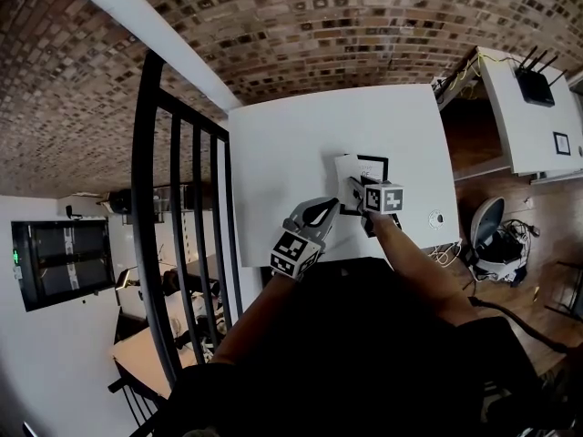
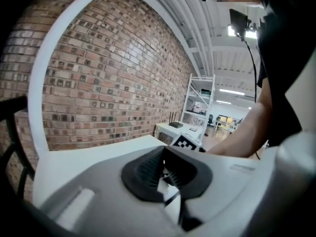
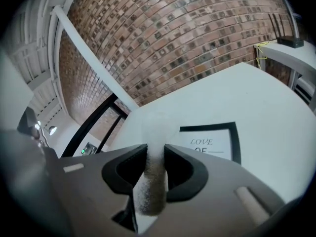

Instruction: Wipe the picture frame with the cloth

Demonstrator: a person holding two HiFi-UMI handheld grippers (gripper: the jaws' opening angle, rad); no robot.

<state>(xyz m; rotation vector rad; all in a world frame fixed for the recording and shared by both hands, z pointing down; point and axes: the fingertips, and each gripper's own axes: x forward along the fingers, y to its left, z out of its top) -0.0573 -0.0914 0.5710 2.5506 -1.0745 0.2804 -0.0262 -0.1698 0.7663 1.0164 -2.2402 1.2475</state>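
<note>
place: loft-style office-lab | brick wall (image 1: 319,16) 12 o'clock | router (image 1: 535,86) on side desk (image 1: 524,130) 2 o'clock | black railing (image 1: 182,244) 9 o'clock | shelving rack (image 2: 200,102)

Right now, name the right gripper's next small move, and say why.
Probably lower the right gripper and drag the white cloth rightward across the picture frame. Its jaws are shut on the cloth, and the black frame lies flat on the white table just ahead, the cloth near its left edge.
</note>
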